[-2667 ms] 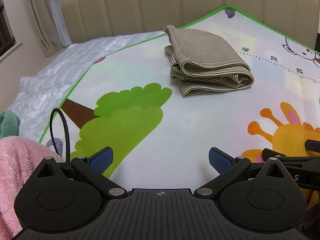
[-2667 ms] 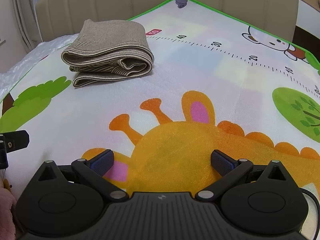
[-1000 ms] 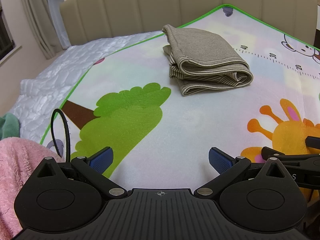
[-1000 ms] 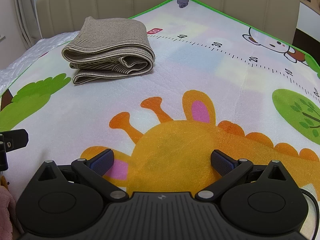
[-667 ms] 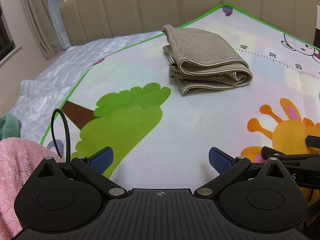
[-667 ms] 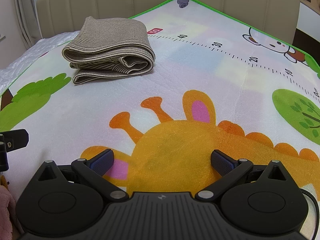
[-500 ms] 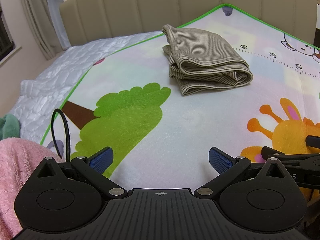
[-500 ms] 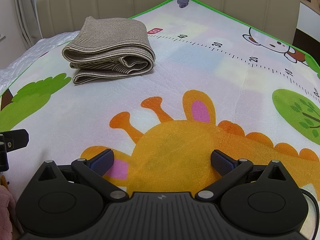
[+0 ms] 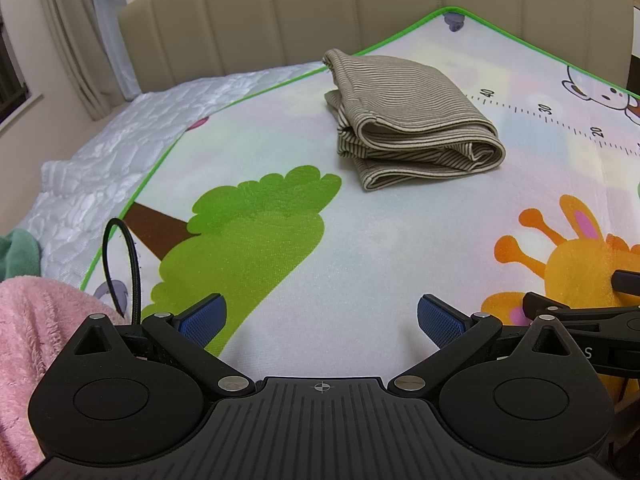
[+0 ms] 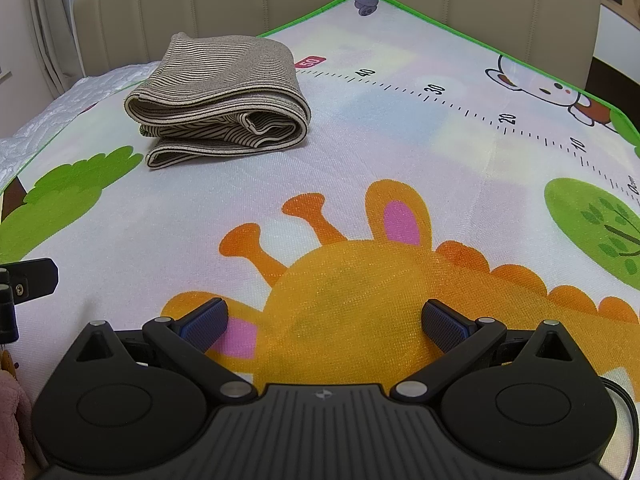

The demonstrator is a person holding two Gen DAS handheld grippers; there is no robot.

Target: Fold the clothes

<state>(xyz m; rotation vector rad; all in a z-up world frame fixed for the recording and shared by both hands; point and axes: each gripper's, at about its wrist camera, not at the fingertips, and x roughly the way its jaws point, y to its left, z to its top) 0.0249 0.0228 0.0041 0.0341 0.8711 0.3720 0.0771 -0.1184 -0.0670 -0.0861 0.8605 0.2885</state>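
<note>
A folded brown-and-cream striped garment [image 9: 408, 120] [image 10: 224, 108] lies on the far part of a cartoon play mat [image 9: 400, 248] [image 10: 400, 160] spread over a bed. My left gripper [image 9: 320, 318] hovers open near the mat's front edge, over the green tree print, with nothing between its blue pads [image 9: 202, 320]. My right gripper [image 10: 324, 320] is open too, low over the orange giraffe print, and holds nothing. Both grippers are well short of the garment. In the left wrist view, part of the right gripper's body [image 9: 580, 320] shows at the right edge.
A white quilted bedspread [image 9: 104, 168] lies left of the mat. A pink fleece cloth [image 9: 28, 340] and a green cloth [image 9: 18, 254] sit at the near left. A beige padded headboard [image 9: 360, 12] stands behind the mat. A black cable [image 9: 120, 264] loops by the left gripper.
Almost nothing differs over the last second. Since 2.7 s ago both views have shifted very slightly; the garment lies as before and both grippers stay open.
</note>
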